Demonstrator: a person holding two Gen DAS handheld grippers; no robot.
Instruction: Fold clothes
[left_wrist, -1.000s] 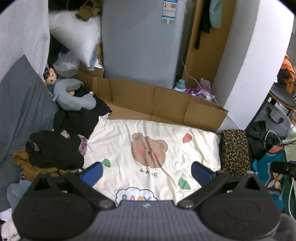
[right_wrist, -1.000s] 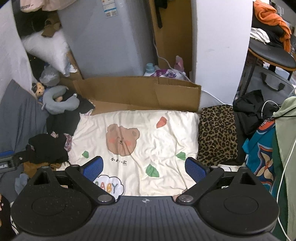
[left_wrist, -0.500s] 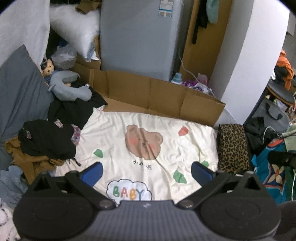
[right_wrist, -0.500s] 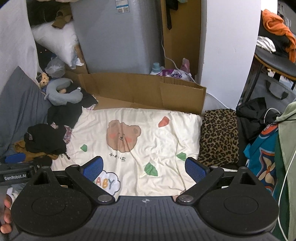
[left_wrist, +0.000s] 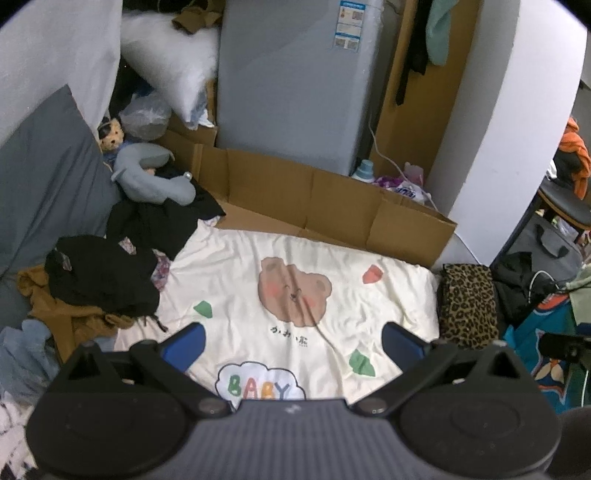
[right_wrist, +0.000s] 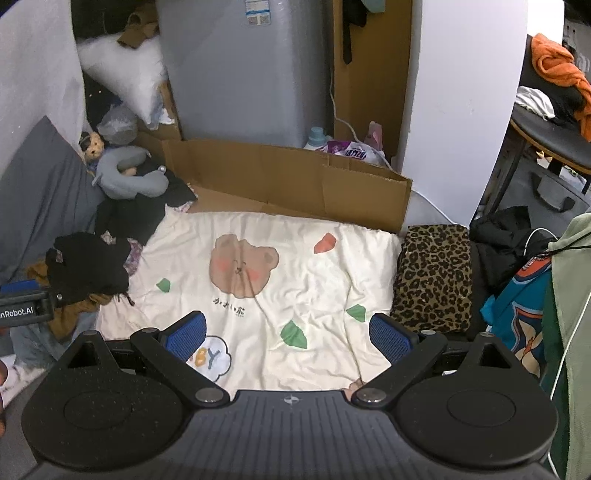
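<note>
1. The cream blanket (left_wrist: 303, 266) with the bear print lies spread flat across the middle of the floor. I judge it serves as my clear folding surface, since nothing rests on its centre.
2. The cardboard (left_wrist: 306, 192) stands folded along the far edge of the blanket, probably walling it off from the clutter behind.
3. The clothes pile (left_wrist: 99, 273), dark garments over a brown one, sits on the left, touching the blanket's left edge. These are what I have to fold, kept within easy reach. None is laid out yet.
4. A leopard-print piece (right_wrist: 432, 273) lies at the blanket's right edge in a neat rectangle. It looks already folded and set aside, though I cannot be sure.
5. My left hand-held gripper (left_wrist: 291, 341) hangs above the near edge of the blanket, its jaws spread wide and holding nothing.
6. My right hand-held gripper (right_wrist: 287, 338) hangs likewise, jaws apart and empty, ready for a garment.
</note>
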